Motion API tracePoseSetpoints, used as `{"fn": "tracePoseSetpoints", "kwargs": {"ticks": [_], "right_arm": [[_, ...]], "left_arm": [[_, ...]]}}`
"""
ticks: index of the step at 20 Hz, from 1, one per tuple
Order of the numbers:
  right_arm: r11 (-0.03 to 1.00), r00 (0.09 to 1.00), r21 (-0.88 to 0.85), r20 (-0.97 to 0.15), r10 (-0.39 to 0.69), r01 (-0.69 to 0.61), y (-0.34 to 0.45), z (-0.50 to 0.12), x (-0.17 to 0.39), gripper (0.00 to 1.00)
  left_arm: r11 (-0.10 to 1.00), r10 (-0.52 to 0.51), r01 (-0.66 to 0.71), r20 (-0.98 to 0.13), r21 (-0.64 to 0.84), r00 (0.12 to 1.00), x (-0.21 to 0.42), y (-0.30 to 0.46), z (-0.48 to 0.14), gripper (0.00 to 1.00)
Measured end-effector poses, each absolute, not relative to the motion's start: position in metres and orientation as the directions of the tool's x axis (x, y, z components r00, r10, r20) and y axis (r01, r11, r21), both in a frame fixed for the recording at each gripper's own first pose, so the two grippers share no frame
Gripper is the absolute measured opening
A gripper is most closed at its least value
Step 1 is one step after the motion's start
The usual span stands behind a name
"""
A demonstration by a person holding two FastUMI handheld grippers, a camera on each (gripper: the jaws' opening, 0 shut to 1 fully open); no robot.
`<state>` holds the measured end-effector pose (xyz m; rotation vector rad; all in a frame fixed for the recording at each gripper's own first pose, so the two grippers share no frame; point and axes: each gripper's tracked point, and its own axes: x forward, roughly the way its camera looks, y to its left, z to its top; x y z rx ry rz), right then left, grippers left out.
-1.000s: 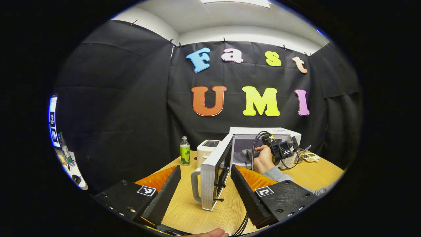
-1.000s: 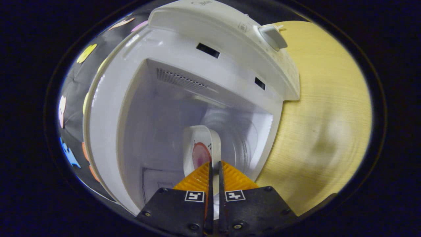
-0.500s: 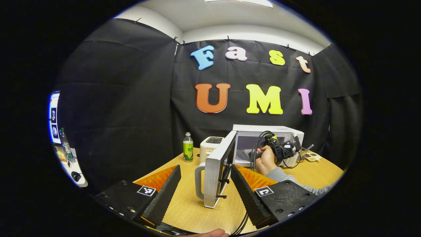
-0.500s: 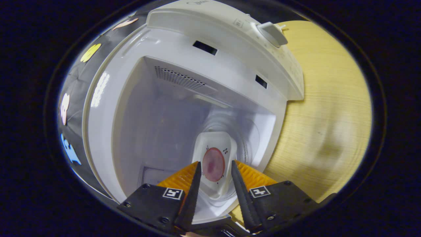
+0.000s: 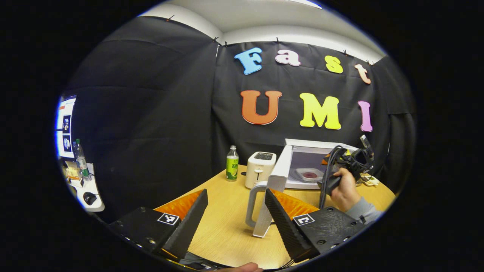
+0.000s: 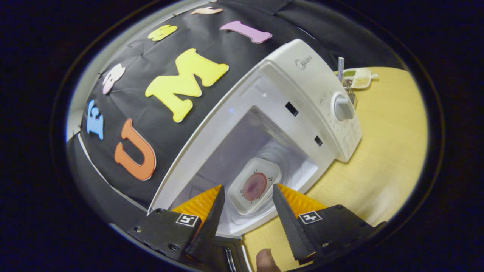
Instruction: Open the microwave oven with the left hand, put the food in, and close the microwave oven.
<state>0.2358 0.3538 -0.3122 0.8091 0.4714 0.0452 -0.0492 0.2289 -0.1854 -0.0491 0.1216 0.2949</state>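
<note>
The white microwave (image 6: 302, 75) stands with its door (image 5: 278, 177) swung wide open, the door's handle (image 5: 251, 206) facing me. Inside on the glass turntable lies the white food tray (image 6: 255, 186) with a round reddish piece of food; it shows too in the left gripper view as the tray (image 5: 310, 174). My right gripper (image 6: 247, 189) is open, just outside the cavity's mouth, with the tray beyond its fingers. My left gripper (image 5: 236, 194) is open above the table (image 5: 223, 234), holding nothing, with the door's edge close to its right finger (image 5: 280, 219). A hand (image 5: 344, 190) holds the right gripper in front of the microwave.
A white toaster (image 5: 261, 164) and a green-labelled bottle (image 5: 231, 163) stand left of the microwave. The control knob (image 6: 342, 107) sits on the microwave's right panel. A small dish (image 6: 359, 77) lies behind it. A side desk with a mouse (image 5: 89, 197) is far left.
My right gripper opened, let go of the tray on the turntable, and drew back out of the cavity. The left gripper's view shifted, with the door now seen more edge-on.
</note>
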Motion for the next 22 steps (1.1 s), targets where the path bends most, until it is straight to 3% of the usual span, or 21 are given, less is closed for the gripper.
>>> {"fn": "tracePoseSetpoints", "kwargs": {"ticks": [1,2,4,5,6,7,8,13,14,15,16,17,18,19,20,21,22], "right_arm": [[0.727,0.901,0.679,-0.373,0.222,0.103,0.348,-0.307,0.230,0.82],[0.761,0.905,0.646,-0.358,0.230,0.062,0.342,-0.301,0.223,0.70],[0.829,0.914,0.559,-0.330,0.236,-0.012,0.325,-0.288,0.208,0.71],[0.856,0.919,0.515,-0.317,0.235,-0.041,0.317,-0.281,0.201,0.77],[0.875,0.925,0.477,-0.294,0.243,-0.078,0.307,-0.269,0.193,0.96],[0.888,0.930,0.447,-0.268,0.250,-0.110,0.299,-0.259,0.184,1.00],[0.900,0.935,0.416,-0.249,0.254,-0.133,0.289,-0.248,0.175,0.89],[0.933,0.933,0.234,-0.173,0.315,-0.272,0.248,-0.191,0.113,0.90],[0.938,0.935,0.194,-0.155,0.319,-0.288,0.238,-0.182,0.102,1.00],[0.942,0.939,0.159,-0.131,0.317,-0.295,0.228,-0.171,0.092,0.90],[0.944,0.943,0.135,-0.107,0.315,-0.300,0.215,-0.159,0.079,0.91],[0.947,0.946,0.121,-0.091,0.310,-0.299,0.205,-0.152,0.070,0.91],[0.948,0.948,0.114,-0.083,0.307,-0.297,0.193,-0.146,0.060,0.91],[0.950,0.950,0.112,-0.076,0.302,-0.293,0.181,-0.141,0.052,0.91],[0.953,0.953,0.113,-0.079,0.291,-0.281,0.169,-0.137,0.045,0.91],[0.955,0.956,0.112,-0.075,0.283,-0.274,0.157,-0.132,0.039,0.91],[0.958,0.958,0.102,-0.077,0.276,-0.268,0.146,-0.129,0.034,0.91]], "left_arm": [[0.954,0.294,-0.300,-0.134,-0.028,0.946,-0.047,0.235,-0.190,0.93],[0.951,0.302,-0.308,-0.142,-0.018,0.943,-0.044,0.242,-0.194,0.94],[0.949,0.315,-0.316,-0.155,0.016,0.936,-0.042,0.253,-0.202,0.94],[0.949,0.315,-0.314,-0.160,0.035,0.936,-0.039,0.257,-0.207,0.94],[0.948,0.319,-0.315,-0.169,0.049,0.933,-0.034,0.261,-0.211,0.93],[0.947,0.322,-0.317,-0.174,0.060,0.931,-0.029,0.264,-0.217,0.93],[0.946,0.324,-0.317,-0.170,0.068,0.931,-0.024,0.267,-0.219,0.93],[0.947,0.320,-0.313,-0.145,0.067,0.936,0.005,0.274,-0.230,0.94],[0.947,0.322,-0.317,-0.143,0.059,0.936,0.007,0.274,-0.232,0.94],[0.945,0.327,-0.322,-0.143,0.055,0.934,0.008,0.276,-0.231,0.82],[0.945,0.328,-0.324,-0.140,0.045,0.934,0.014,0.278,-0.232,0.92],[0.951,0.310,-0.309,-0.144,0.032,0.940,0.019,0.276,-0.233,0.85],[0.954,0.299,-0.299,-0.150,0.023,0.942,0.018,0.273,-0.235,0.59],[0.955,0.297,-0.296,-0.152,0.030,0.943,0.019,0.274,-0.236,0.50],[0.954,0.300,-0.297,-0.155,0.041,0.941,0.023,0.276,-0.237,0.27],[0.950,0.314,-0.311,-0.151,0.042,0.937,0.024,0.277,-0.238,0.18],[0.951,0.309,-0.309,-0.149,0.024,0.939,0.028,0.275,-0.238,0.00]]}}
